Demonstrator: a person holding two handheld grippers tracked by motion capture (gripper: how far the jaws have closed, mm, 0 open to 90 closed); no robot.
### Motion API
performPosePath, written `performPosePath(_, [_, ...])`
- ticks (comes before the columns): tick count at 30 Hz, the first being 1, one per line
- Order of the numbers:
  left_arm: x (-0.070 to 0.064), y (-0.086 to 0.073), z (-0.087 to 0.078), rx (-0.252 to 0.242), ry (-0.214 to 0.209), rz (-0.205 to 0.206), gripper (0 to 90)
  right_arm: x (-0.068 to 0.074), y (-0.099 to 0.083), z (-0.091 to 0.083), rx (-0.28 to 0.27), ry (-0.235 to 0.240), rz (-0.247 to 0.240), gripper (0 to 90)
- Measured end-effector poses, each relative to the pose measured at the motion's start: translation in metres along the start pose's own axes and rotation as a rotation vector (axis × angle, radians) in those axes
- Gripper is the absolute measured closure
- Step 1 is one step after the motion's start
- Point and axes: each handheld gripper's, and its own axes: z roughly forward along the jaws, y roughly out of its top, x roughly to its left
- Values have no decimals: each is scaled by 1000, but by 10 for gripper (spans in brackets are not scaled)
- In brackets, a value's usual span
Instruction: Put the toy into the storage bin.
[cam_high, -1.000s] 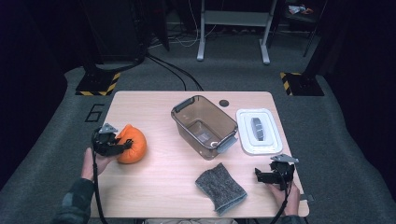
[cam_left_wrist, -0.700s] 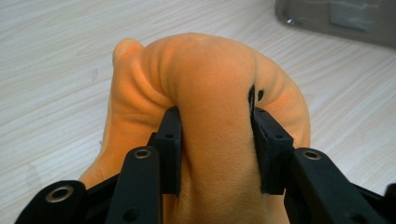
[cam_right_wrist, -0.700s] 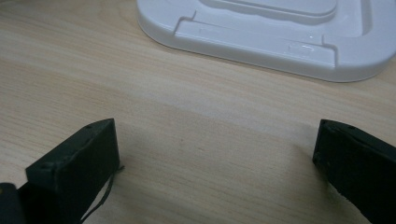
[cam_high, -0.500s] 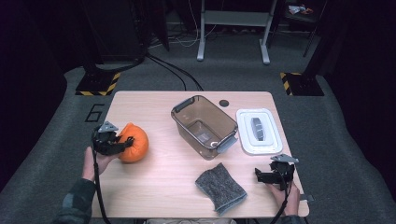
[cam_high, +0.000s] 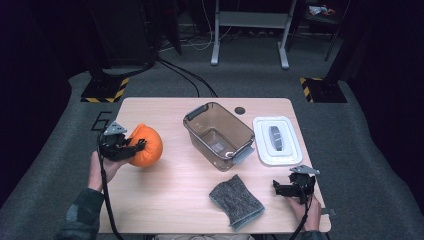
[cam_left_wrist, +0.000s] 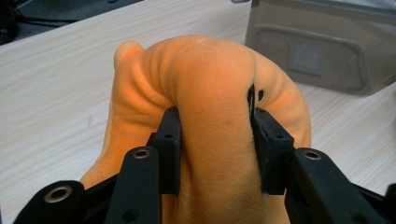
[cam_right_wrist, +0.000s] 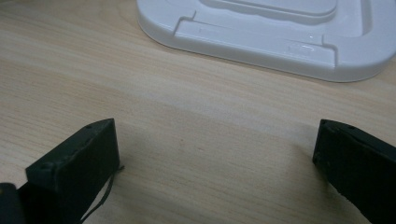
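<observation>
At the table's left, my left gripper (cam_high: 136, 146) is shut on a soft orange plush toy (cam_high: 148, 145). In the left gripper view the black jaws squeeze a fold of the orange toy (cam_left_wrist: 210, 79), with my left gripper (cam_left_wrist: 214, 140) pinching it from both sides. A clear brown bin (cam_high: 200, 111) stands empty in the middle; its wall (cam_left_wrist: 327, 51) lies just beyond the toy. At the front right, my right gripper (cam_high: 281, 188) rests low over the wood, open and empty. Between the spread jaws of my right gripper (cam_right_wrist: 215, 149) there is only bare tabletop.
The bin's white lid (cam_high: 277, 140) lies flat to the right of the bin; its near edge (cam_right_wrist: 261, 37) is just ahead of my right gripper. A grey knitted cloth (cam_high: 236, 201) lies at the front centre. A small black disc (cam_high: 240, 110) sits near the table's far edge.
My left gripper has carried the orange toy slightly up and toward the bin. The right gripper has stayed put.
</observation>
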Motion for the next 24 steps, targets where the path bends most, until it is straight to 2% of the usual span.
performPosePath(13, [-13,33,-5,-4,2,25,594,0,0,0,0,0,0,0])
performPosePath(24, [-20,64,-6,15,-1,67,585,0,0,0,0,0,0,0])
